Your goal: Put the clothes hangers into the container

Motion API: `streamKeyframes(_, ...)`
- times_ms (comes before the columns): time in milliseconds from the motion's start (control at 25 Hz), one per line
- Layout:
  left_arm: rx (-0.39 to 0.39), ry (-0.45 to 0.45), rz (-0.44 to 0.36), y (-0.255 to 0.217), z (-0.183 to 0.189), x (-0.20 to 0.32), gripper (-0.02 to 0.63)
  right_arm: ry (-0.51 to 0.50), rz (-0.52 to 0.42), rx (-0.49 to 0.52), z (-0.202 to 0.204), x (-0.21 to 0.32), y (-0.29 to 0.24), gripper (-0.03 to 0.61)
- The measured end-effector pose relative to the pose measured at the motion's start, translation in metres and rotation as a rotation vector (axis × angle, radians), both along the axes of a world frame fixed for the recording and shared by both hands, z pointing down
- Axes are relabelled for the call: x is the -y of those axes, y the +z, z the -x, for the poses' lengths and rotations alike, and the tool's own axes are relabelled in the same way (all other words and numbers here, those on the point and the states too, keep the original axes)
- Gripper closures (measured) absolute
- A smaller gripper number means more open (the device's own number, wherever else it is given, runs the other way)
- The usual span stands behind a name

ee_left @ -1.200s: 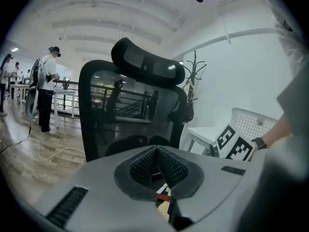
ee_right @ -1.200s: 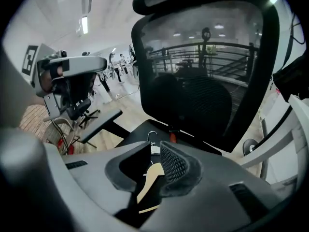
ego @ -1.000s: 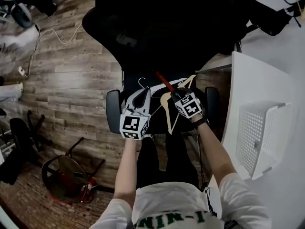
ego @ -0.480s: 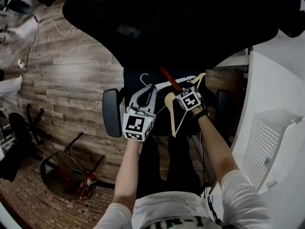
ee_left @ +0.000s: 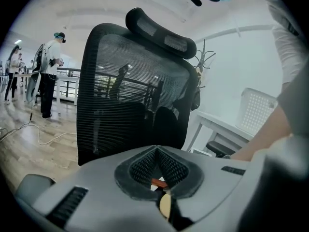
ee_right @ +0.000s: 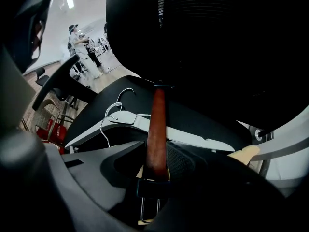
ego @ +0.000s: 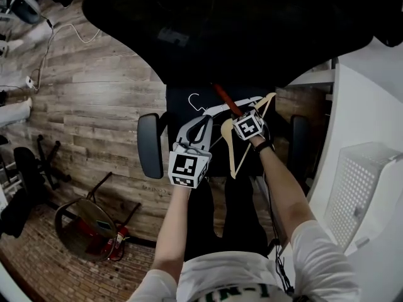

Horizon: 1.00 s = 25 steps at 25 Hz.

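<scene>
Three clothes hangers lie on the black chair seat [ego: 182,102]: a red-brown wooden one [ego: 221,99], a white one [ego: 217,111] with a wire hook, and a beige one [ego: 236,153]. My right gripper [ego: 236,115] is over them. In the right gripper view the red-brown hanger's bar [ee_right: 155,129] runs between the closing jaws of the right gripper [ee_right: 157,154], with a gap beside it. The white hanger [ee_right: 169,132] lies across behind. My left gripper [ego: 203,121] hovers just left, tips together and holding nothing [ee_left: 155,150]. The white perforated container [ego: 362,187] stands at the right.
The chair's tall mesh backrest [ee_left: 135,95] rises right behind the hangers, with armrests [ego: 150,145] on both sides. The container sits on a white table [ego: 352,106]. A round stool [ego: 85,228] and cables lie on the wooden floor at the left. People stand far off.
Both grippers have crept a little further over the seat toward the hangers. The view has swung left, so the container now sits nearer the right edge.
</scene>
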<state>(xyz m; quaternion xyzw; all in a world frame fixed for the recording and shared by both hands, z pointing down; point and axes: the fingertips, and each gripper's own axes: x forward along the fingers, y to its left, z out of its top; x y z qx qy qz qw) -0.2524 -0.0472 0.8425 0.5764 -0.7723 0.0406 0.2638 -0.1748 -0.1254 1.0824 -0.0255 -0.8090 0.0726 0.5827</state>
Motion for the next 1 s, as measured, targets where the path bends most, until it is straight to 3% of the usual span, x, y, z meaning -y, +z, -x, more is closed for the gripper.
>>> streamKeyframes(280, -0.019, -0.005, 0.012, -0.007, -0.009, -0.008, 0.604, 0.052, 0.022, 0.068, -0.003, -0.014, -0.018, 0.431)
streamKeyframes(720, 0.004, -0.007, 0.0, -0.056, 0.002, -0.027, 0.604, 0.105, 0.059, 0.083, -0.027, -0.049, -0.085, 0.432)
streamKeyframes(1000, 0.014, -0.021, 0.03, -0.117, 0.01, -0.023, 0.604, 0.165, 0.042, 0.095, -0.056, -0.039, -0.184, 0.431)
